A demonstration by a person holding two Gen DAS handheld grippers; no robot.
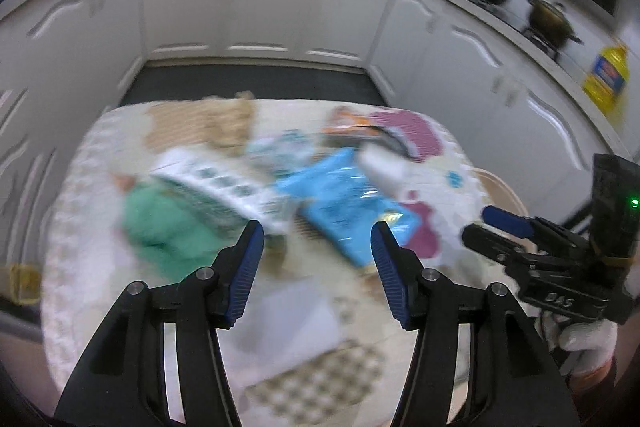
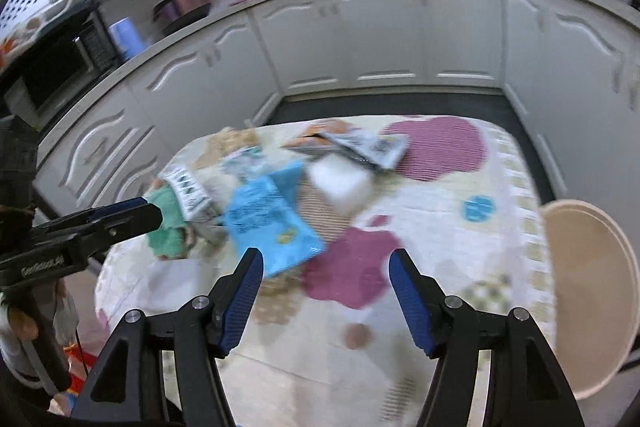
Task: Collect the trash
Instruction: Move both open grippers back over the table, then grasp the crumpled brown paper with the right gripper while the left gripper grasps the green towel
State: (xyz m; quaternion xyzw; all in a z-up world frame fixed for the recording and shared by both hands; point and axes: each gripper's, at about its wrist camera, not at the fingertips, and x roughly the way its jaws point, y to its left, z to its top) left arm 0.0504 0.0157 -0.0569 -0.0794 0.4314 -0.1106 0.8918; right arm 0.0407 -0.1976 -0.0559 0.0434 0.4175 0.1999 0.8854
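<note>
Nothing looked collected yet: the blue packet, green wrapper, white block and other litter lay clustered on the table. Both the left gripper and right gripper hovered above, jaws apart and empty

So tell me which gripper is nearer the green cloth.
Left. The left gripper hovers just right of the green cloth, while the right gripper sits farther right, beyond the blue packet.
</note>
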